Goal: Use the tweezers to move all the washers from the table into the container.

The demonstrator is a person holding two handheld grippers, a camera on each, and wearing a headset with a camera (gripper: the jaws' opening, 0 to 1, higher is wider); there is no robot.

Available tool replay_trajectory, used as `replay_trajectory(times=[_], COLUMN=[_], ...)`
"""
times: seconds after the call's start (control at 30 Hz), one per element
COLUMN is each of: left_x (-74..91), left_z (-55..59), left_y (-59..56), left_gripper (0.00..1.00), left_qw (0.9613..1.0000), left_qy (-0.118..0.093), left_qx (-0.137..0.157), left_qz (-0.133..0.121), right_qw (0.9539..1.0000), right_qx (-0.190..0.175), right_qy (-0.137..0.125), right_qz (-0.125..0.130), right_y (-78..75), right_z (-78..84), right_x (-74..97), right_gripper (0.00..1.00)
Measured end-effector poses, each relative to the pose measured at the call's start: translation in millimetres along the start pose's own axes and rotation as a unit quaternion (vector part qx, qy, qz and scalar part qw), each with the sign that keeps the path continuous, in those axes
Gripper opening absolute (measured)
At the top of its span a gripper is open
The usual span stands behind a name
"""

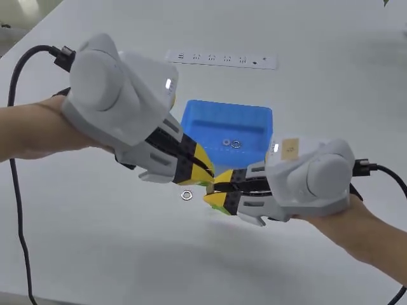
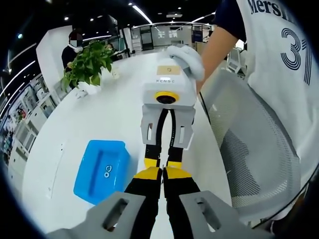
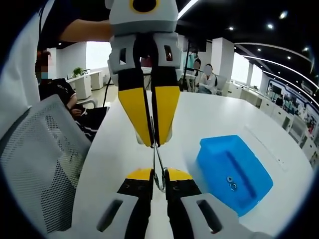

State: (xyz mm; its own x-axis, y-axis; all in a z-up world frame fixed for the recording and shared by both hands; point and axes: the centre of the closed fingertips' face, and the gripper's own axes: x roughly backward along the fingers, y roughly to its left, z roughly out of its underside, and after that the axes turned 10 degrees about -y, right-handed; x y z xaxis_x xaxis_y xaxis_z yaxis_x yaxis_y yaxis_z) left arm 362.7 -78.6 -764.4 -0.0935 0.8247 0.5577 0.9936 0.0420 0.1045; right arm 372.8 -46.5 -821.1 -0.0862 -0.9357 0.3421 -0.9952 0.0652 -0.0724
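The left gripper (image 1: 207, 173) and right gripper (image 1: 213, 194) meet tip to tip over the white table (image 1: 95, 241), on the near side of the blue container (image 1: 210, 117). Each has its jaws pinched almost closed on the thin metal tweezers (image 3: 157, 164), which run between them. Two washers (image 1: 231, 143) lie inside the container; a third washer (image 1: 186, 196) sits on the table just beside the gripper tips

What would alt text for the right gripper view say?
The right claw and the left claw, nearly tip to tip, each grip thin tweezers over a white table. A blue container beside them holds two washers.
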Motion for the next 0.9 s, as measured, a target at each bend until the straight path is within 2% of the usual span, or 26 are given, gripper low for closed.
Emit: replay_trajectory(times=[0.47, 0.9], left_x=[16.5, 31.6], left_z=[-19.4, -40.4], left_y=[12.6, 41.1], left_gripper=[0.06, 0.06], left_qw=[0.9996, 0.9984], left_qy=[0.003, 0.003], left_qx=[-0.026, -0.051], left_qz=[-0.004, -0.025], right_qw=[0.9996, 0.9982], right_qx=[0.027, 0.051], right_qy=[-0.008, -0.025], right_qz=[0.001, 0.018], right_y=[-14.3, -45.6], right_z=[-26.9, -55.3], right_x=[4.5, 9.8], right_gripper=[0.10, 0.10])
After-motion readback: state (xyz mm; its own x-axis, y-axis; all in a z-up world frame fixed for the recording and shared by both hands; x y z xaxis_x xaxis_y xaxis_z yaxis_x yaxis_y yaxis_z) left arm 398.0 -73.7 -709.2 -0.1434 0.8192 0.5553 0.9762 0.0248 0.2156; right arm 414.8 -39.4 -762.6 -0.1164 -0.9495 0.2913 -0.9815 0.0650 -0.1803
